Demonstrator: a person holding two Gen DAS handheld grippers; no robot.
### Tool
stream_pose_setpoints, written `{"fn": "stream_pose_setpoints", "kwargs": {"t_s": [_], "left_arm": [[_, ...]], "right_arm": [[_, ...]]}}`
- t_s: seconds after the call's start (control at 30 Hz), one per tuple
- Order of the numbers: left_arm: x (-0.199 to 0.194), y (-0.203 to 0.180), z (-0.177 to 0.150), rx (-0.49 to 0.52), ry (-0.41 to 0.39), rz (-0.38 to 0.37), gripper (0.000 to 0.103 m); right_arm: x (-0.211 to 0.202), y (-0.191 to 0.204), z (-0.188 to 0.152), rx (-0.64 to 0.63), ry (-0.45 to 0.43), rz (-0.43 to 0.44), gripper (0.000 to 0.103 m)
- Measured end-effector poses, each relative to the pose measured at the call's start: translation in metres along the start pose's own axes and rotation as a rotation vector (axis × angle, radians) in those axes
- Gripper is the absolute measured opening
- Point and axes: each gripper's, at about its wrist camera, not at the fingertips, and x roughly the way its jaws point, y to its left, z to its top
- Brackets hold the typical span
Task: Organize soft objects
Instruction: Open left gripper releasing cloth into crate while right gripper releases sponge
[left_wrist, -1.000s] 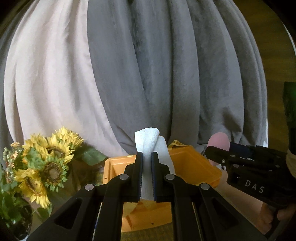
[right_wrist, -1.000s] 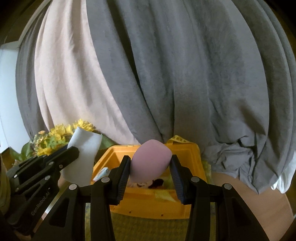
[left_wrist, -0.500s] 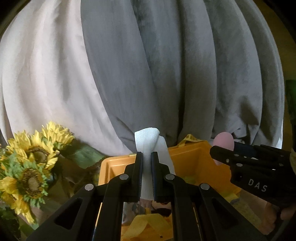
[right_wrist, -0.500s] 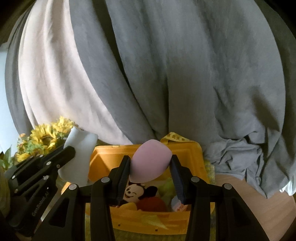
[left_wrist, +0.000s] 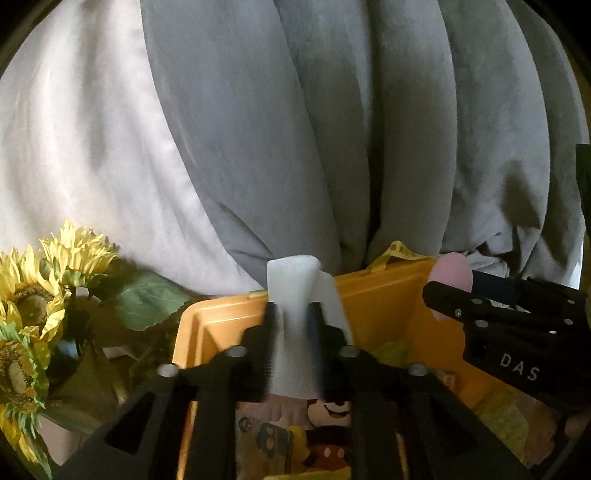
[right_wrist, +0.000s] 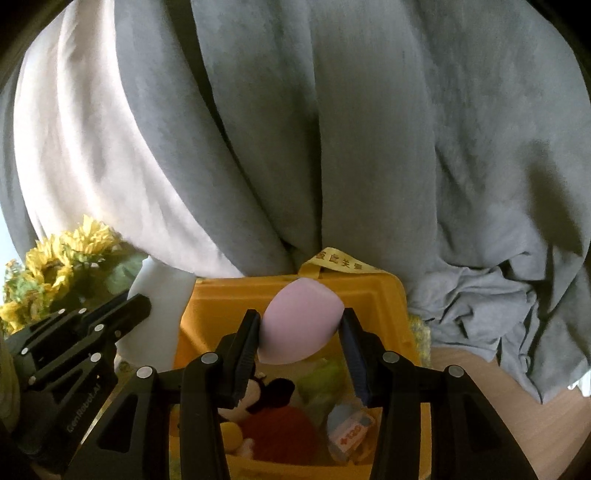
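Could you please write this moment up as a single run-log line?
left gripper: opening, white cloth between jaws | right gripper: opening, pink sponge between jaws | both over yellow bin

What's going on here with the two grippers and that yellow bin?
A person is sorting soft things into a yellow bin with a handheld gripper in each hand. The left gripper has a white folded cloth between its fingers and its jaws are opening. The right gripper has a pink egg-shaped sponge between its fingers and its jaws are opening too. Both hang over the bin, which already contains a mouse plush toy and other soft items. Sunflowers stand beside it.
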Motion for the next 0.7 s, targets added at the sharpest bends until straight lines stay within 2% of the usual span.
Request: {"fn": "stream_pose_setpoints", "kwargs": {"t_s": [0.07, 0.1, 0.17, 0.27, 0.53, 0.6, 0.67, 0.7], "left_arm": [[0.001, 0.002, 0.001, -0.006, -0.003, 0.000, 0.048], [0.002, 0.002, 0.001, -0.008, -0.004, 0.001, 0.050], [0.002, 0.003, 0.001, -0.010, -0.004, 0.012, 0.055], [-0.001, 0.004, 0.001, -0.016, -0.005, 0.013, 0.057], [-0.028, 0.003, 0.001, -0.017, -0.035, 0.061, 0.057], [-0.037, 0.004, 0.001, -0.011, -0.046, 0.064, 0.054], [-0.044, 0.004, 0.001, -0.009, -0.051, 0.057, 0.041], [-0.047, 0.005, 0.001, -0.010, -0.051, 0.056, 0.039]], "right_arm": [[0.004, -0.001, 0.000, 0.005, 0.011, 0.001, 0.056], [0.005, -0.001, 0.000, 0.010, 0.010, -0.003, 0.062], [0.005, -0.002, 0.000, 0.009, 0.006, -0.014, 0.062], [0.004, -0.001, -0.001, 0.008, 0.005, -0.024, 0.062], [-0.013, 0.003, -0.002, 0.002, -0.015, -0.026, 0.062], [-0.019, 0.006, -0.002, -0.005, -0.022, -0.023, 0.062], [-0.024, 0.009, -0.002, -0.009, -0.024, -0.015, 0.062], [-0.027, 0.010, -0.003, -0.007, -0.028, -0.010, 0.061]]}}
